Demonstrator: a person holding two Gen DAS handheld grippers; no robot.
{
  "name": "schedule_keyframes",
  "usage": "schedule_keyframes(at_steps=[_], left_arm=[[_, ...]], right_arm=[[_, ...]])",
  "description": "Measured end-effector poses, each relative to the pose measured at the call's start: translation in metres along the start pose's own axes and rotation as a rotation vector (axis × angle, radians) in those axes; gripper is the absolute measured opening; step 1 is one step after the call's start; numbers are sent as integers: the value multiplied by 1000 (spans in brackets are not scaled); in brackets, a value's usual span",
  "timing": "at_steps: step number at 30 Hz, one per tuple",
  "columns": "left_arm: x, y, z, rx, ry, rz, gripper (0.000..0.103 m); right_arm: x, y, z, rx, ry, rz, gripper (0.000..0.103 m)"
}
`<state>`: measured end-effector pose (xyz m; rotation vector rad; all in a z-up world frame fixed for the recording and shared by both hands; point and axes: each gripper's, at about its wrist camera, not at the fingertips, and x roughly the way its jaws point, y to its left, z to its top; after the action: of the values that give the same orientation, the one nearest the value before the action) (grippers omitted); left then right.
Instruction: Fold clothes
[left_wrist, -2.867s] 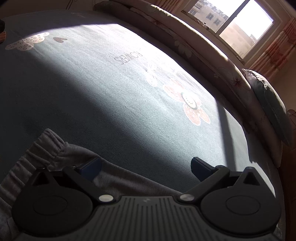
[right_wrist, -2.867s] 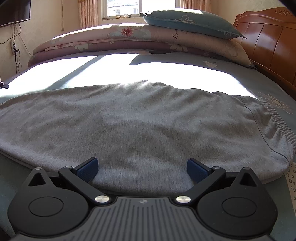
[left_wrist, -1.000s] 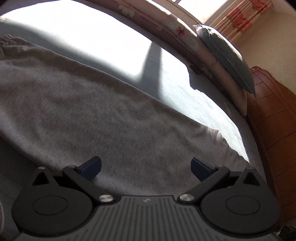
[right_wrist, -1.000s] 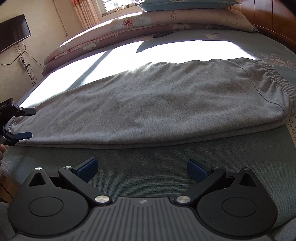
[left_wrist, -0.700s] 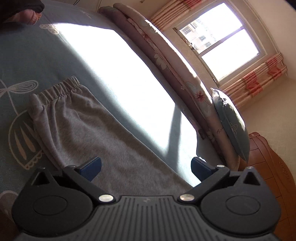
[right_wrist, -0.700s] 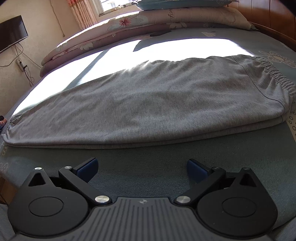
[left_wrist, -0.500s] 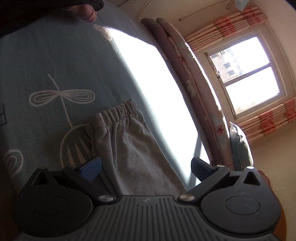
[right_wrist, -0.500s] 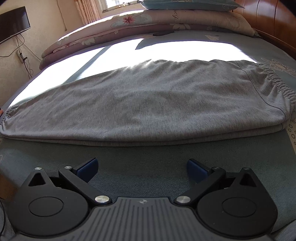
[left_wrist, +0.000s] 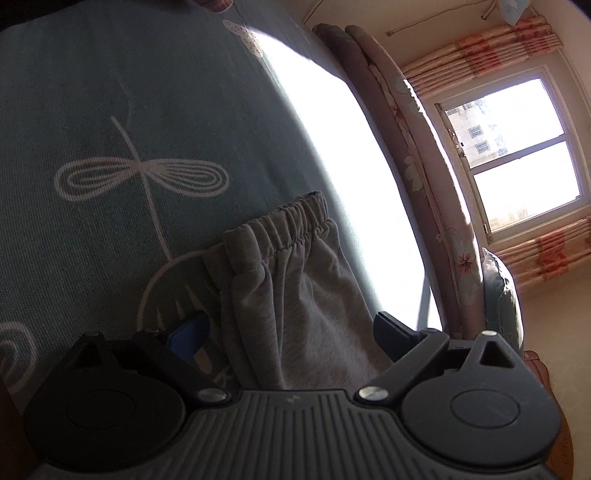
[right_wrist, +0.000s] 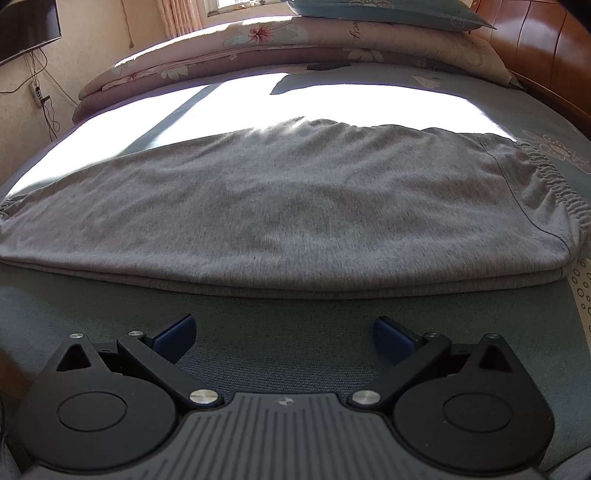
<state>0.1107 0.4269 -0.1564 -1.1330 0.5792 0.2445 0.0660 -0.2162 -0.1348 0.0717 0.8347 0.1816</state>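
A teal bedsheet (right_wrist: 295, 343) with white dragonfly and flower prints covers the bed, a bright patch of sunlight across it at 12 o'clock. Folded floral quilts (right_wrist: 229, 55) lie along the far edge, a blue pillow (right_wrist: 388, 13) on top. A wooden headboard (right_wrist: 535, 48) stands at 2 o'clock, a TV (right_wrist: 26, 26) on the cream wall at 10. The window (left_wrist: 517, 151) has orange-patterned curtains (left_wrist: 491, 48).

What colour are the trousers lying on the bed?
Plain heather grey trousers, seen best in the right wrist view.

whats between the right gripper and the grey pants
Only a bare strip of blue-green bedsheet separates the right gripper from the grey pants, seen in the right wrist view.
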Motion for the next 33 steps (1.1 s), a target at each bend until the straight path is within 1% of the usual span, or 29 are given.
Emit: schedule_keyframes(at_steps=[6, 10, 12, 15, 18, 20, 23, 28, 30, 33], left_arm=[[8, -4, 9, 5, -18, -10, 95], [4, 2, 10, -15, -26, -52, 95], [2, 7, 9, -28, -29, -81, 95], [0, 17, 9, -67, -31, -132, 95], [-2, 25, 10, -104, -33, -189, 95], [-5, 31, 9, -128, -35, -228, 95], [-6, 40, 11, -163, -29, -290, 95], [-7, 50, 14, -191, -21, -380, 95], [-7, 51, 16, -192, -14, -406, 95], [-5, 51, 18, -162, 0, -430, 95]], right_arm=[[3, 2, 3, -5, 0, -12, 103], [4, 5, 6, -25, 11, -26, 103], [1, 9, 9, -36, 9, -18, 103], [-15, 27, 20, -107, -46, 48, 103], [-27, 55, 34, -225, -102, 65, 103], [-31, 79, 44, -308, -133, 87, 103], [-30, 121, 59, -436, -173, 146, 103], [-8, 214, 82, -650, -200, 272, 103], [1, 256, 86, -732, -222, 325, 103], [21, 317, 86, -833, -228, 423, 103]])
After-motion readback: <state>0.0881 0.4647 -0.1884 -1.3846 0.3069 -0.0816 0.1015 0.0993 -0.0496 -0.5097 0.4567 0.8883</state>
